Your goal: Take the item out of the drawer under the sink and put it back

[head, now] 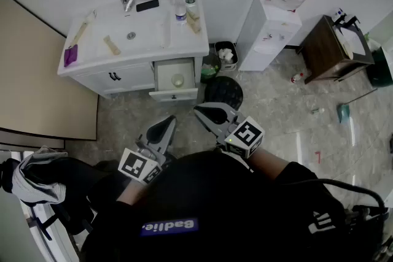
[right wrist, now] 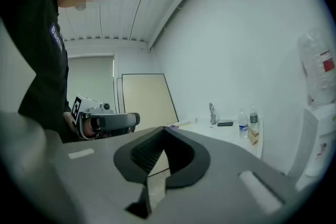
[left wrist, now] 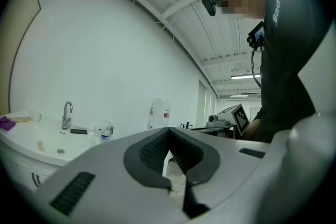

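Small pale round item [head: 177,80] lies in the open drawer [head: 175,94] under the sink [head: 147,30], well apart from both grippers. It looks light and rigid, probably best pinched across its sides. Left gripper [head: 164,126] and right gripper [head: 204,111]: jaws together, empty. The item is too small to identify.

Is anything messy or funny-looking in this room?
Yes. The drawer under the sink hangs open with a small pale round thing inside. On the floor near the brown table lie a little bottle and a teal scrap.
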